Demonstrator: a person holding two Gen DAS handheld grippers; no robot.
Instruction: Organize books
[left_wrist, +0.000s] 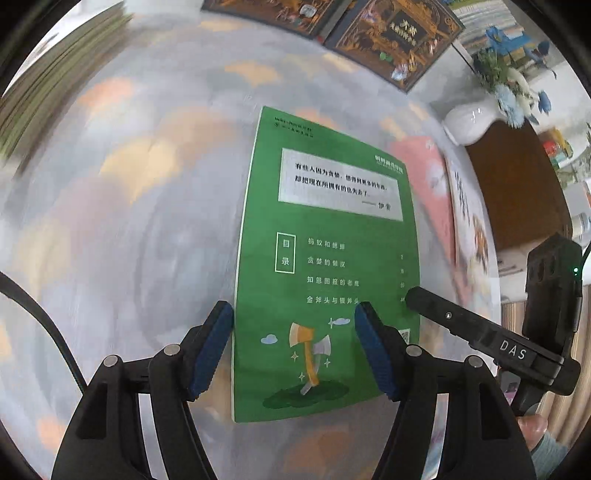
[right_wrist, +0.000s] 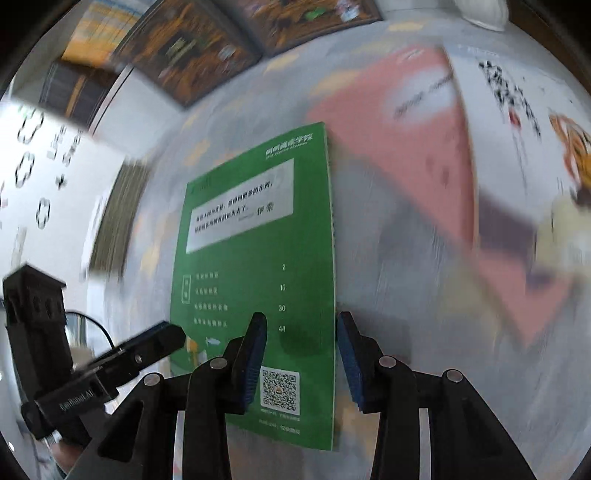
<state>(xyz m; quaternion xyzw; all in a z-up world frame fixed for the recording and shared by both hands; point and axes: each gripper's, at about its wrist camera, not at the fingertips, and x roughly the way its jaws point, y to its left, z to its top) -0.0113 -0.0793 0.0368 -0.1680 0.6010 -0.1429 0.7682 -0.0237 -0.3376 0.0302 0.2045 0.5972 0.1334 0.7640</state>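
Green book (left_wrist: 325, 258) lies flat on the tablecloth (left_wrist: 129, 221), 12 o'clock of both grippers. Left gripper (left_wrist: 293, 347) half open, right gripper (right_wrist: 301, 363) narrower, both empty. Straddle opp. long edges, close w/ even pressure before lifting.

My left claw (left_wrist: 293, 345) straddles the near left edge of the thin green paperback book (left_wrist: 325, 258) lying flat on the mottled grey tablecloth (left_wrist: 129, 221); my right claw (right_wrist: 301, 360) straddles its near right edge. Right of it lies a pink flat book (left_wrist: 424, 184); behind, a dark ornate hardcover book (left_wrist: 391, 37).
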